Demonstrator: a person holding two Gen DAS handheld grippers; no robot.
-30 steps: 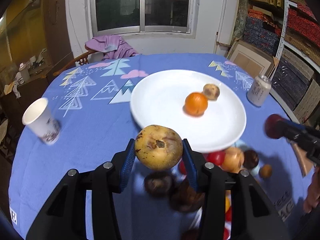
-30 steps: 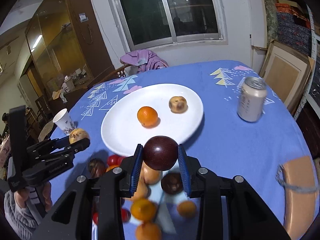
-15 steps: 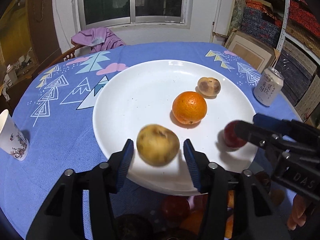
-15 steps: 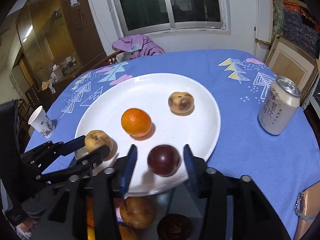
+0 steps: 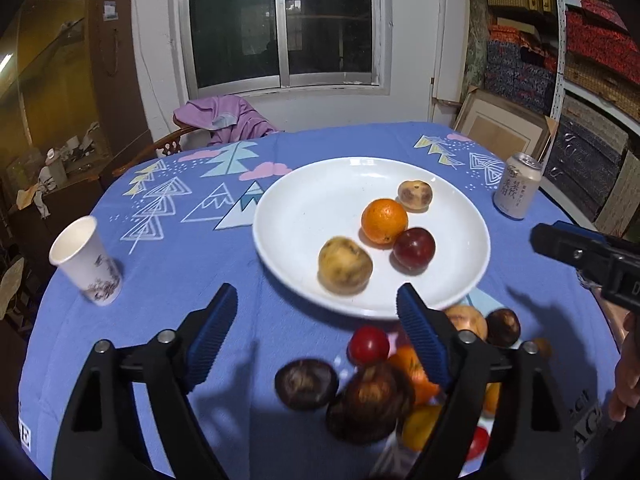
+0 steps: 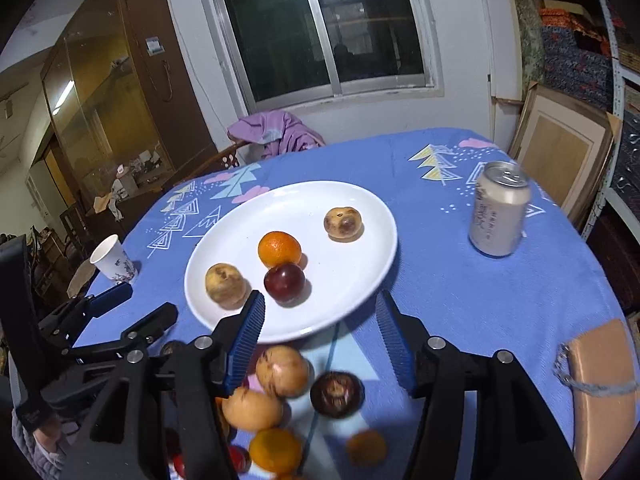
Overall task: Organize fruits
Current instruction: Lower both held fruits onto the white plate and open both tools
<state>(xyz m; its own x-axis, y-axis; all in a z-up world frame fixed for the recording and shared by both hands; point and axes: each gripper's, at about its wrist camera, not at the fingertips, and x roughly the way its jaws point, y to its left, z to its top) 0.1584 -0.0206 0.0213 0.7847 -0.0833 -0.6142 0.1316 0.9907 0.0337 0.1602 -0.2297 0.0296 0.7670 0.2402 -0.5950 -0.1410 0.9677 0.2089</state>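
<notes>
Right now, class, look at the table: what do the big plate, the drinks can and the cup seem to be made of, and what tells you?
Plate: probably glazed ceramic; plain white, glossy, smooth raised rim.
Drinks can: metal, likely aluminium; silvery top, pale printed wall.
Cup: looks like paper; thin matt white wall, rolled lip, printed pattern.

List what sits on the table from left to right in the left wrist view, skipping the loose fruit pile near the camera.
Paper cup → yellow pear → orange → dark red plum → drink can; the fruits lie on the white plate.

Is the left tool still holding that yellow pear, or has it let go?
Let go. The left tool has just opened; its pads stand wide with nothing between them, and the pear rests on the plate.
</notes>
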